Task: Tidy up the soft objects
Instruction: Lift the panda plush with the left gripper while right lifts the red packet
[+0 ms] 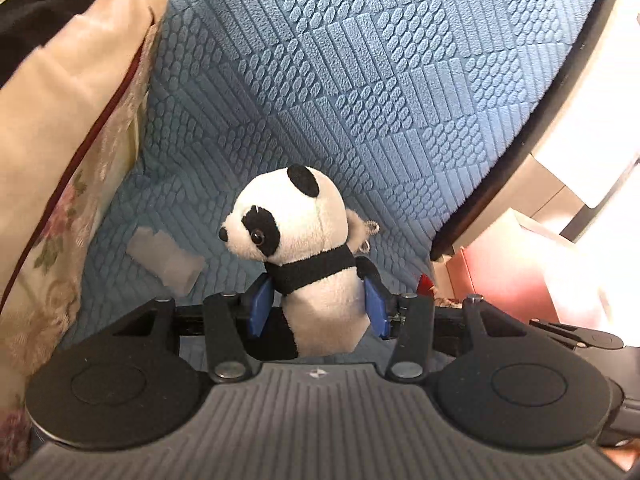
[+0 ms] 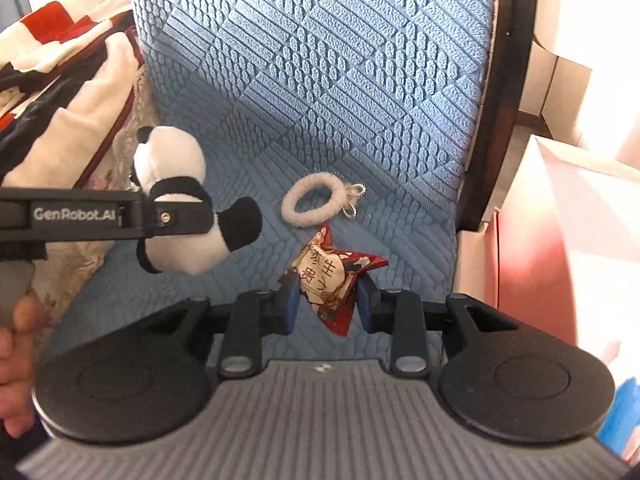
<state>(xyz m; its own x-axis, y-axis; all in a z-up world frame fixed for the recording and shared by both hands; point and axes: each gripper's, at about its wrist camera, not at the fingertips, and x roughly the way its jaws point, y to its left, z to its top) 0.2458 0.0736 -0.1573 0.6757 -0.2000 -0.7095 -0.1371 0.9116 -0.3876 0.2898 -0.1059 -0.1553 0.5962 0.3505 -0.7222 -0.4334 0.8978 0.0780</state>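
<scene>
Left gripper [image 1: 318, 306] is clamped on a toy panda [image 1: 304, 256], blue pads pressing its body on both sides, lifted above the blue textured cushion [image 1: 360, 80]. Right gripper [image 2: 328, 306] is pinched on a small red printed pouch [image 2: 330, 280], jaws narrow. White fluffy hair tie [image 2: 314, 205] lies on the cushion just beyond the pouch. Floral pillow [image 1: 60, 240] sits at left; pink box [image 2: 560, 240] at right.
</scene>
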